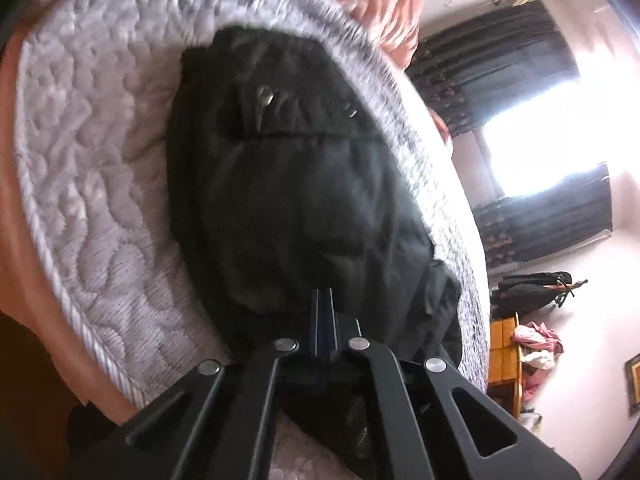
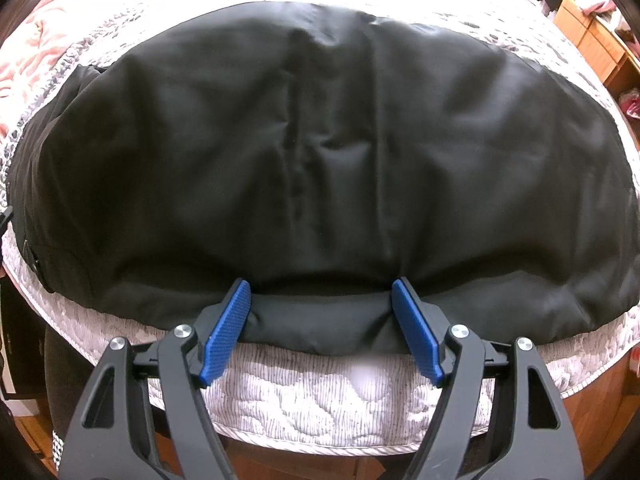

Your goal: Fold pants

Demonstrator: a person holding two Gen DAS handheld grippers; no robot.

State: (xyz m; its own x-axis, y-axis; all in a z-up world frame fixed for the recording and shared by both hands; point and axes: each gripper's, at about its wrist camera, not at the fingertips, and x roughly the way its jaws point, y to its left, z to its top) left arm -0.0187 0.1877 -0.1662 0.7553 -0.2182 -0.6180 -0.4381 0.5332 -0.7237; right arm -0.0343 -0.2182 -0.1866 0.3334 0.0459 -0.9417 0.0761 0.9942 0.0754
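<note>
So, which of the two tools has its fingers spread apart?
The right tool: its blue fingers stand wide apart, with the near edge of the black pants between them. The left tool is shut, fingers together.

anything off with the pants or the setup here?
Mostly fine. The black pants lie flat on the mattress, but the near edge bunches into a ridge between the open right gripper's fingers. Left gripper is shut.

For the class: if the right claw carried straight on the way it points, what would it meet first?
Most likely the black pants: the open right claw already straddles their near edge, with the mattress just beneath.
</note>
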